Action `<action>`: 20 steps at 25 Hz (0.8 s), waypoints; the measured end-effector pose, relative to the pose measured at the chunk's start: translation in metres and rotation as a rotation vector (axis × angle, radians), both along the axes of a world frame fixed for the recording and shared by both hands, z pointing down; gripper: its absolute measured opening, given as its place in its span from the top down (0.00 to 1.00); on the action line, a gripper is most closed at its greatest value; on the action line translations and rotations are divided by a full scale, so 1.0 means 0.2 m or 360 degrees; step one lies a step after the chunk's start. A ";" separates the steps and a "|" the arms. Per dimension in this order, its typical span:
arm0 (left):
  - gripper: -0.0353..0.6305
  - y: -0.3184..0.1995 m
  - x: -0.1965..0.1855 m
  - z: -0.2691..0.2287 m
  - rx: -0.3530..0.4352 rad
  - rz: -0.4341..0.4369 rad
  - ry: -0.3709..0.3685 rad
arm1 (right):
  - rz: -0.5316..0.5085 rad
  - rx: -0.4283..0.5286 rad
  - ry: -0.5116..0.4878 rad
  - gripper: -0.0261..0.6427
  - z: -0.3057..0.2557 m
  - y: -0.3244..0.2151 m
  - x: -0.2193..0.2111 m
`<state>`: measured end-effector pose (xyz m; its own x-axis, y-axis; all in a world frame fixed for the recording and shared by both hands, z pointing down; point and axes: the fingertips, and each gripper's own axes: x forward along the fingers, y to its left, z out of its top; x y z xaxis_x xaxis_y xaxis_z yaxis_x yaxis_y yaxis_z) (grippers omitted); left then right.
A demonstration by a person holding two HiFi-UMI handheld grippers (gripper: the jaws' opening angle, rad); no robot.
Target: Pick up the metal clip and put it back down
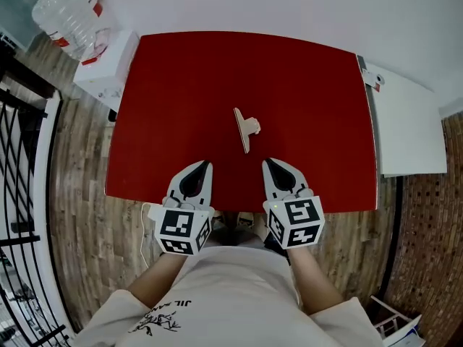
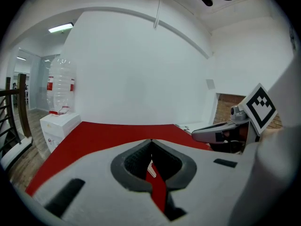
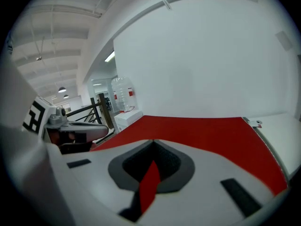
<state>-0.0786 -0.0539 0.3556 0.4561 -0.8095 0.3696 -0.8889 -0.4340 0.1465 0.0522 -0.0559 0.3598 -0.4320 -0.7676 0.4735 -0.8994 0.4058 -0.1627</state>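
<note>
Clip (image 1: 246, 129) lay free on the worktop (image 1: 181, 85); left tongs (image 1: 202, 166) and right tongs (image 1: 268, 163) were closed, empty: task either finished or unstarted.

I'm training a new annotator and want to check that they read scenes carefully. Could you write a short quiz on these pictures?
1. True or false: the right hand-held gripper holds the metal clip.
2. Pick one. The left hand-held gripper and the right one are: A) both open, B) both shut, C) one open, one shut.
3. In a few words: where does the clip lie?

Key
1. False. It holds nothing.
2. B.
3. On the red table, near its middle, beyond both grippers and touching neither.
</note>
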 end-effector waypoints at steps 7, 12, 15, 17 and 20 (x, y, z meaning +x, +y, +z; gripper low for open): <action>0.94 0.10 0.04 -0.11 0.0028 0.0031 0.0009 | 0.0052 0.0085 0.0011 0.95 -0.14 0.14 -0.01; 0.94 0.11 0.07 -0.14 0.0052 0.0042 0.0032 | 0.0095 0.0104 0.0000 0.95 -0.19 0.18 0.00; 0.94 0.11 0.10 -0.16 0.0074 0.0063 0.0031 | 0.0093 0.0111 -0.0009 0.95 -0.21 0.19 -0.01; 0.94 0.10 0.10 -0.17 0.0082 0.0067 0.0027 | 0.0083 0.0106 -0.0016 0.95 -0.21 0.18 -0.03; 0.94 0.07 0.11 -0.17 0.0087 0.0061 0.0026 | 0.0080 0.0104 -0.0016 0.95 -0.21 0.16 -0.03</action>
